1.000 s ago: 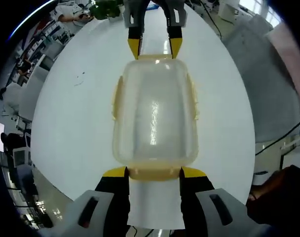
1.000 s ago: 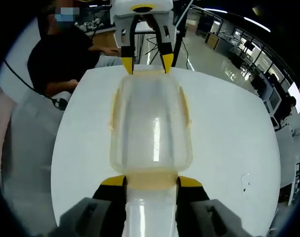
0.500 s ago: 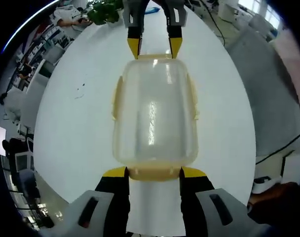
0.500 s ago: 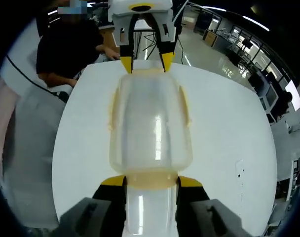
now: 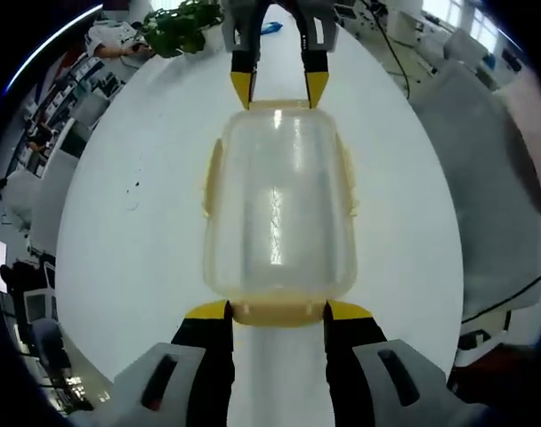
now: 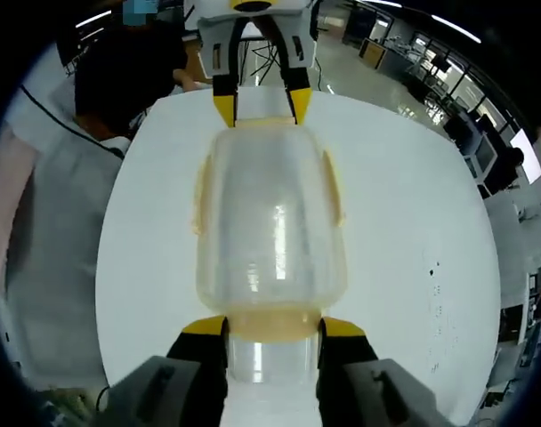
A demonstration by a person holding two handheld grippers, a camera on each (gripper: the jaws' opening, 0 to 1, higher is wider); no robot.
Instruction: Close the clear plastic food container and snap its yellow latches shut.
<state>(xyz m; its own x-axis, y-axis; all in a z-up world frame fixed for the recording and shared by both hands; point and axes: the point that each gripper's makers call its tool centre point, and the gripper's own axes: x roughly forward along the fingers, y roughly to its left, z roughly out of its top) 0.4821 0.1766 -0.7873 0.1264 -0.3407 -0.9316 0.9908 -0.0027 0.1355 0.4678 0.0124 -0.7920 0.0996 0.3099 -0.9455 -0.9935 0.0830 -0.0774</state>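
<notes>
Over the last sec nothing really shifted betw. the tools and the box: the clear container (image 5: 278, 209) sat lid-on at the middle of the white round table (image 5: 119, 240), the left gripper (image 5: 278, 309) at one short end and the right gripper (image 6: 273, 326) at the other, same as before. Only the room behind swung a little, so the hands & cams rolled, not the box. Each tool's yellow tips stood spread, one either side of an end latch (image 5: 278, 312), tips touching or v. near it; neither was clenched on anything. Side latches (image 5: 212, 178) looked flapped outward, prob. unsnapped. My read: lid's down, end latches being pressed, side ones left to do.
</notes>
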